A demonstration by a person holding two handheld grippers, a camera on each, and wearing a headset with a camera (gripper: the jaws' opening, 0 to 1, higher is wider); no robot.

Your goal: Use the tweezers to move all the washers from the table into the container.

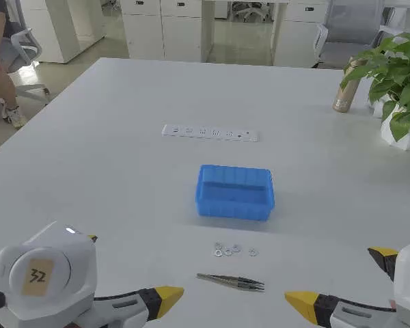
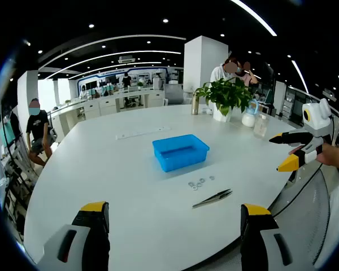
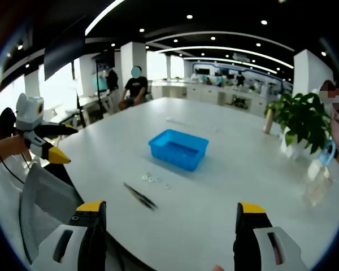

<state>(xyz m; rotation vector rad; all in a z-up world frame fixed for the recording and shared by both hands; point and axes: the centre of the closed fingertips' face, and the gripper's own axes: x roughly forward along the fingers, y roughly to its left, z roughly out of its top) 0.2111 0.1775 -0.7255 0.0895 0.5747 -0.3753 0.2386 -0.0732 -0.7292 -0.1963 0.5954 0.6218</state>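
The left hand-held gripper (image 2: 173,209) and right hand-held gripper (image 3: 169,207) hang open over the desk's (image 1: 123,171) near edge. Tweezers (image 1: 230,281) lie just ahead between them, long axis crosswise, roughly equally near each. Beyond lie the washers (image 1: 232,250), then the container (image 1: 234,192).

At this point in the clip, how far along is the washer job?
Nothing looks done: the washers lie clustered on the table in front of the blue container, and I see none inside it. Nothing is in hand: the tweezers lie untouched near the washers, and the left gripper and right gripper hover with jaws open and empty. Left: pick up the tweezers and move every washer.
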